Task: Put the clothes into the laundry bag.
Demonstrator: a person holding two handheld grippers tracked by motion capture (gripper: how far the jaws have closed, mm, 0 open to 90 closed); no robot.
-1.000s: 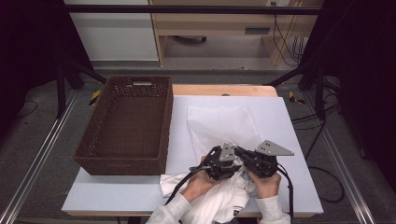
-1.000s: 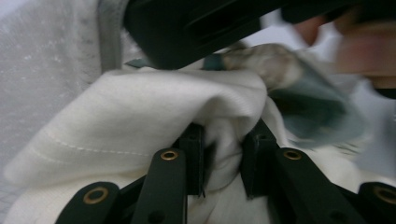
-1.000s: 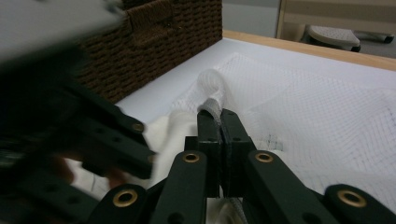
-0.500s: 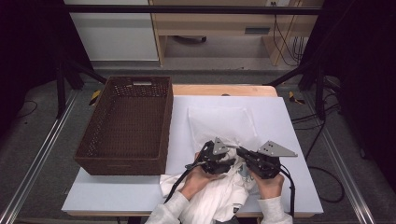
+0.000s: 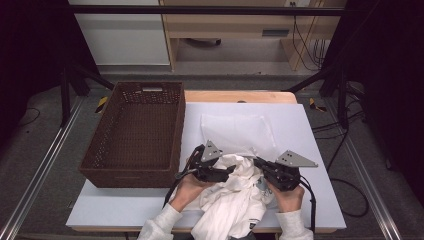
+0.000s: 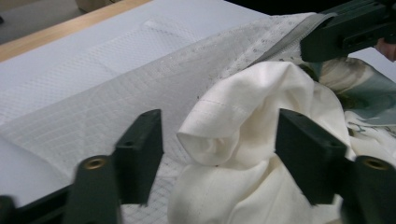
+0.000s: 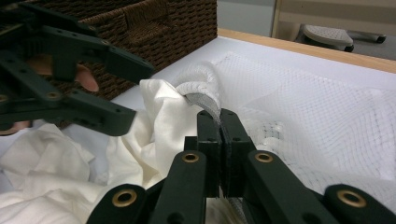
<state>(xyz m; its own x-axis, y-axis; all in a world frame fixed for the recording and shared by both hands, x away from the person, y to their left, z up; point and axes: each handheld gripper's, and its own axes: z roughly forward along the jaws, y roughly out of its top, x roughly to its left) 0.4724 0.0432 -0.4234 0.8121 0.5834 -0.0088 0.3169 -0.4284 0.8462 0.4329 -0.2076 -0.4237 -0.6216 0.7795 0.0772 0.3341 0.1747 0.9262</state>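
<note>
A white mesh laundry bag (image 5: 235, 131) lies flat on the white table, with a crumpled white garment (image 5: 235, 200) at its near edge. My right gripper (image 7: 219, 121) is shut on the bag's grey hem (image 7: 205, 100) and holds it raised. My left gripper (image 6: 217, 135) is open, its jaws on either side of a bunched fold of the garment (image 6: 243, 107) at the bag's mouth (image 6: 280, 42). In the high view the left gripper (image 5: 227, 172) and the right gripper (image 5: 260, 165) point toward each other over the garment.
A dark brown wicker basket (image 5: 135, 130) stands on the table's left part, close to the left hand. Beyond the bag runs the table's wooden far edge (image 5: 240, 96). The garment hangs over the near edge between the forearms.
My left gripper has moved to the left and slightly away from me. The right gripper has stayed put, still holding the bag's hem.
</note>
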